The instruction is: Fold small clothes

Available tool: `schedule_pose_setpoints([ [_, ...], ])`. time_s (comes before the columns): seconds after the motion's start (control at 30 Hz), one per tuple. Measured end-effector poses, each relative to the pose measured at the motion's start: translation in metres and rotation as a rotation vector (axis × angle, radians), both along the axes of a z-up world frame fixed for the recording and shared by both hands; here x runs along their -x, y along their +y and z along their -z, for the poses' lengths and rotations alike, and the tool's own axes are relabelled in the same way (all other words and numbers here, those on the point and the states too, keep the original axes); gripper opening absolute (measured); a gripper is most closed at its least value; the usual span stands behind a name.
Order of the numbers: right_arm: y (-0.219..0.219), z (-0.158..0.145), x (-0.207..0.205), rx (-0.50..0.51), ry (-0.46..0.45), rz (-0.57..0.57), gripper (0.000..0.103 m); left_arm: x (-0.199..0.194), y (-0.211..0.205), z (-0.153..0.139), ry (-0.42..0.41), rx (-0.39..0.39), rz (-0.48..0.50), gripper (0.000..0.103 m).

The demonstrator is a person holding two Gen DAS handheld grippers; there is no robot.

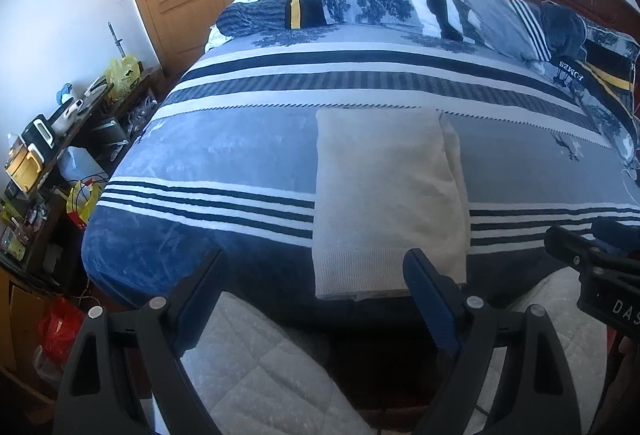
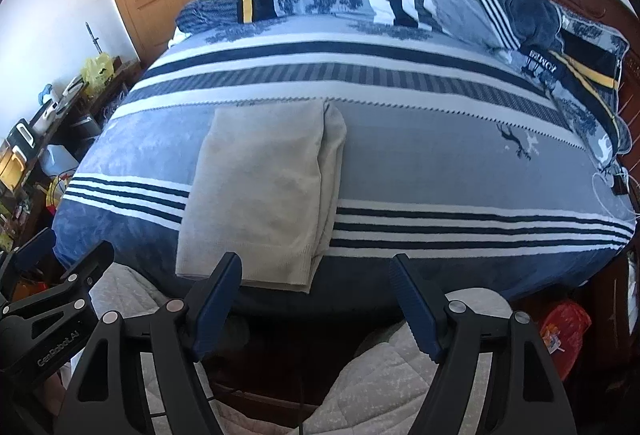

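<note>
Cream knit garment (image 1: 384, 195) (image 2: 264, 191), folded into a long rectangle, flat on striped bedspread near bed's edge

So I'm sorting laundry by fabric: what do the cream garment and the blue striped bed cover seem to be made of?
The cream garment looks like a fine knit, probably cotton or wool: matte, with a ribbed hem band along its near edge. The bed cover looks like plush fleece or flannel: its blue areas show a soft, mottled, brushed nap with a slight sheen. The fibre of either cannot be told from the look alone.
</note>
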State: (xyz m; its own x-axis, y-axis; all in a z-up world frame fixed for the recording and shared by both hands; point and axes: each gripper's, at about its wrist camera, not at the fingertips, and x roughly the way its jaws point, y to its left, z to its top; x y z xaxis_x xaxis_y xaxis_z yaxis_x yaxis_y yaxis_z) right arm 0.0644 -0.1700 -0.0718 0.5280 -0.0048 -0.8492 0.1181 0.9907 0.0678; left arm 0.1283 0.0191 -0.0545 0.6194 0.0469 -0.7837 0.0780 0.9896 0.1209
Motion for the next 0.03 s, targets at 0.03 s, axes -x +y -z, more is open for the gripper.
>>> schedule_pose_setpoints([
  [0.03,-0.0016,0.0054,-0.0050,-0.004,0.009,0.002,0.080,-0.0038,0.0007,0.0033,-0.002,0.007,-0.010,0.088],
])
